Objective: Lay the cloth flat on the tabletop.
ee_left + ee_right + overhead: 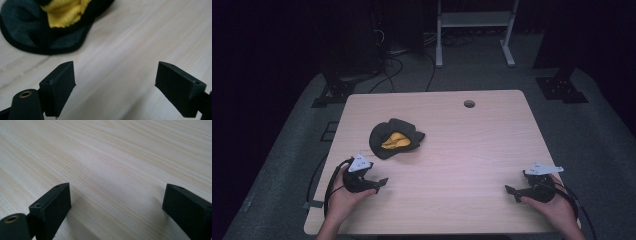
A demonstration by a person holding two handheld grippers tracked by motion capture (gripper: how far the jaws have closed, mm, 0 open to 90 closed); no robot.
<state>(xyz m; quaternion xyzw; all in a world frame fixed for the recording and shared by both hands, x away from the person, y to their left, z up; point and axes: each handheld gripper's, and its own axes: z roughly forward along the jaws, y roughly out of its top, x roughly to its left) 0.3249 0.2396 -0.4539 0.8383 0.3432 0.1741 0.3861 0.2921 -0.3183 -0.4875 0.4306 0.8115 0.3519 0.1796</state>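
Nearest, at the bench's [472, 150] front edge: two hands, each with a hand-held gripper. Left hand-held gripper [382, 182] low at the front left, jaws spread wide with bare wood between them, gripping nothing. Right hand-held gripper [510, 191] at the front right, likewise parted, nothing between the jaws but wood grain, tips turned inward toward the bench's middle. Farther in, beyond and slightly right of the left one: a dark crumpled cloth [394, 137] with a yellow patch [394, 141] showing in its folds, lying loose on the bench's left half, touching neither tool. From the left gripper view, cloth [42, 27] up and to the left of the jaw line, near but apart, its rounded dark hem facing the jaws and the yellow [65, 12] deeper in. Bunched into a rough oval, longer across the bench than front to back, so no clear long axis to line up with. Left hand plainly nearer; right well apart, across most of the bench's width. Likely reach: forward and a little left as the left gripper view frames it, to bring that near hem between the parted jaws. Farthest: a round hole [469, 104] near the bench's back edge, then dark floor with cables [392, 65] and a white frame [474, 30].
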